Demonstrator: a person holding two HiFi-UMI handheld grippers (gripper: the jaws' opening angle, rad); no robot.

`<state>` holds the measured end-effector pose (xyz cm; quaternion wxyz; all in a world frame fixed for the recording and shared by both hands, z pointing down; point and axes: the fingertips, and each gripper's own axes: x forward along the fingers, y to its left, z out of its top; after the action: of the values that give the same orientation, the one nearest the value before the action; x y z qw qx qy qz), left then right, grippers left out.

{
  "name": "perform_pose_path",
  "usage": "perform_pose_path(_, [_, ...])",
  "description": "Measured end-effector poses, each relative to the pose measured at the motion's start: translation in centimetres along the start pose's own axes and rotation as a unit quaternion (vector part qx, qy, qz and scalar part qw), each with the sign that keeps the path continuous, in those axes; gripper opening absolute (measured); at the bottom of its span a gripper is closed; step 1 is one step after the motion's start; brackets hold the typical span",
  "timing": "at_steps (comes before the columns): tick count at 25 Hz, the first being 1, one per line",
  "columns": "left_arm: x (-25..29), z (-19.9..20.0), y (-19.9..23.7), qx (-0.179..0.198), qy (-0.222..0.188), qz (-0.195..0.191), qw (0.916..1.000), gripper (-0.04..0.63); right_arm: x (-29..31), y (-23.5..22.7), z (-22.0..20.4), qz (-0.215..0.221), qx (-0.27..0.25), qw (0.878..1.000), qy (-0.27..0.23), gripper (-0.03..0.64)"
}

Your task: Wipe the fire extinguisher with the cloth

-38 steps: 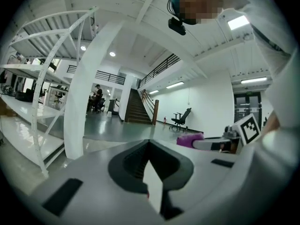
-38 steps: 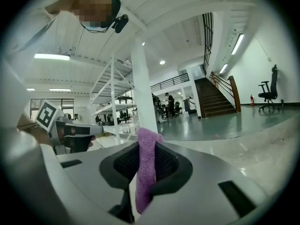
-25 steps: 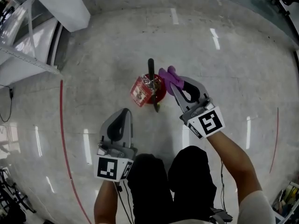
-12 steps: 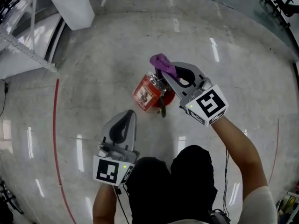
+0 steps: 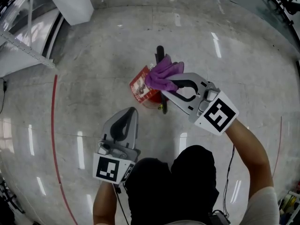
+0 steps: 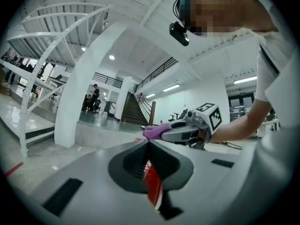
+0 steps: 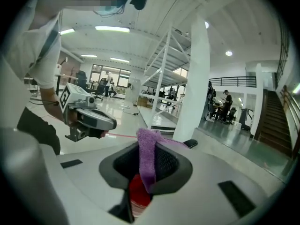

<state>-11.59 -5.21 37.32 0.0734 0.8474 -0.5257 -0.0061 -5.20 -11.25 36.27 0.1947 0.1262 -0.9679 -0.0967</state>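
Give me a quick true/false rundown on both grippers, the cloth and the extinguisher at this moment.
1. The right gripper is shut on the purple cloth. True.
2. The left gripper holds the fire extinguisher. False: its jaws are together with nothing between them, and it sits apart from the extinguisher, nearer the person.
3. The fire extinguisher is on a table. False: it is on the polished floor.
4. In the head view, the purple cloth overlaps the top end of the fire extinguisher. True.
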Motion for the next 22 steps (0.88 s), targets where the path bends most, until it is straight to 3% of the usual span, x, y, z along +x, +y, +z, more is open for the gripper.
perform_pose_path(7, [-0.6,-3.4,-0.4,-0.016,0.015,-0.016,0.9996,0.005,-0.8,5.0,-2.4,0.027,-0.025,0.999,0.000,0.060])
perform_pose_path(15, [-1.9,-5.3,-0.3,-0.027,0.033,-0.040,0.9983,0.005,-1.8,7.9,-3.8,-0.017,-0.001,0.999,-0.035,0.060])
perform_pose_path(22, [-1.7,-8.4,-0.7,-0.043,0.024,-0.035,0.9982,0.005,-2.8,10.5,-6.3,-0.043,-0.023,0.995,-0.088,0.060])
